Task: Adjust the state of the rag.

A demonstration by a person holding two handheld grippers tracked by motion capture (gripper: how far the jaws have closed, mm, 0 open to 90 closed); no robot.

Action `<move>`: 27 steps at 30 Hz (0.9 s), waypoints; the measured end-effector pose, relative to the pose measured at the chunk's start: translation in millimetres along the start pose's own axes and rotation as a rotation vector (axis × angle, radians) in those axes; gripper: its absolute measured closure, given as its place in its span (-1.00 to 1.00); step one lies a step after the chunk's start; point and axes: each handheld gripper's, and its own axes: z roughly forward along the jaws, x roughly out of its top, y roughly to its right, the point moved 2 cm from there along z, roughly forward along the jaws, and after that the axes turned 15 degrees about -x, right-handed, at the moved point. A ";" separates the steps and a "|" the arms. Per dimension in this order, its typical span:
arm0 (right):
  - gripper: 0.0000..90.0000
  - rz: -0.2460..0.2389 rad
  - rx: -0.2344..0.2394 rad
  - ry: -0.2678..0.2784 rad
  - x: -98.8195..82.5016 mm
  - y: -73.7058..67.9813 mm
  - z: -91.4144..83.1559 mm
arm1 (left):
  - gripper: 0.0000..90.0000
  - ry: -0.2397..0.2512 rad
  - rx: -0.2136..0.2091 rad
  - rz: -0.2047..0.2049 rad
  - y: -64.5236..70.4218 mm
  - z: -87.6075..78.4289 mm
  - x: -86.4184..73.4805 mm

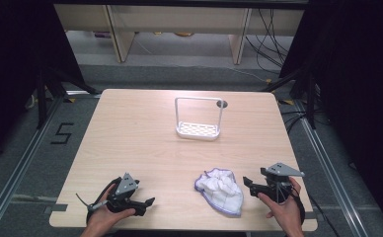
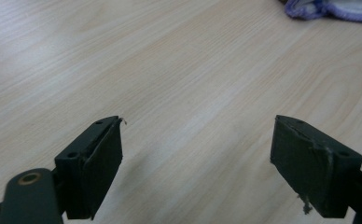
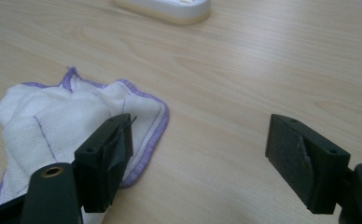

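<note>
Crumpled cloth (image 1: 220, 191) between two gaping grippers (white rack (image 1: 199, 118) beyond)

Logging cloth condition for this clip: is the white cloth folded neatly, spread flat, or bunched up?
Bunched up. The cloth lies in a rumpled heap on the table, its purple hem curling unevenly, with creases across its white surface and no straight folds.

At the lower left of the high view, the left gripper (image 1: 149, 201) is black with a grey three-cornered plate on top and a thin cable trailing behind. The right gripper (image 1: 246, 180), lower right, matches it. Up close, each black jaw shows small screw holes, a brass-ringed pivot and worn, chipped padding.
</note>
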 end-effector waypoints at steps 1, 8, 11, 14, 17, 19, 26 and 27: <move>-0.46 0.000 0.000 0.000 0.0 0.0 0.0 | -0.64 0.000 0.000 0.000 0.0 0.0 0.0; -0.43 0.014 0.007 -0.004 -3.5 -5.3 -8.7 | -0.62 0.053 -0.081 -0.017 9.0 8.4 7.5; -0.42 -0.015 0.020 0.023 -4.4 -6.9 -9.9 | -0.60 0.067 -0.103 -0.013 13.3 14.7 13.3; -0.42 -0.024 0.020 0.013 -4.7 -9.1 -12.8 | -0.58 0.062 -0.117 -0.009 15.7 18.7 16.3; -0.41 -0.003 0.029 -0.006 -6.0 -14.8 -17.6 | -0.53 0.068 -0.133 0.002 21.2 28.0 22.7; -0.40 -0.040 0.038 0.011 -6.7 -14.7 -18.1 | -0.51 0.059 -0.146 0.018 24.4 34.8 28.7; -0.39 -0.038 0.066 0.001 -10.7 -19.0 -24.8 | -0.39 0.050 -0.197 0.057 33.5 60.0 50.3; -0.39 -0.032 0.067 0.000 -11.4 -19.8 -25.4 | -0.36 0.044 -0.202 0.064 33.5 62.1 52.0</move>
